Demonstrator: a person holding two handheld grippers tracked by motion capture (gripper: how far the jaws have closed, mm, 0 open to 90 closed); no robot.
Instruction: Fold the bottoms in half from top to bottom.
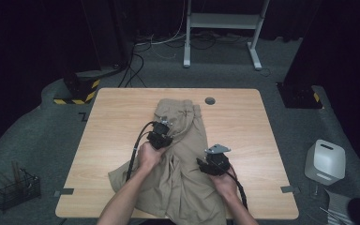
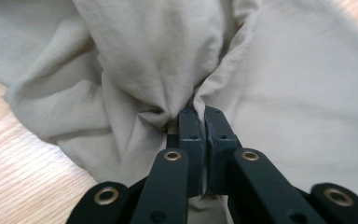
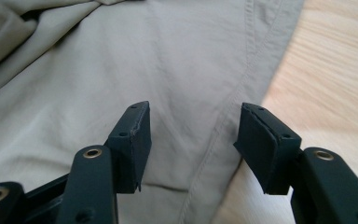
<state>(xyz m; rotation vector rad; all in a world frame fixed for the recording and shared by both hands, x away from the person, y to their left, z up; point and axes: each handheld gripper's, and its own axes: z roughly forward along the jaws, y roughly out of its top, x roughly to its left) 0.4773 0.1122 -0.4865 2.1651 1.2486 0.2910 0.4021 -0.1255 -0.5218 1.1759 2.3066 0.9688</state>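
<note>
So the wooden table (image 1: 122, 122) takes up most of the high view, and a pair of khaki trousers (image 1: 183, 178) is spread down the middle of it, rumpled, running from the far half to the near edge; a small grey disc (image 1: 210, 101) sits on the wood just past the far end of them. My left gripper (image 2: 199, 119) is clamped tight on a bunched fold of that fabric near the middle; my right gripper (image 3: 193, 140) has its jaws wide apart, hanging over a seam by the cloth's edge with bare wood beside it.
</note>
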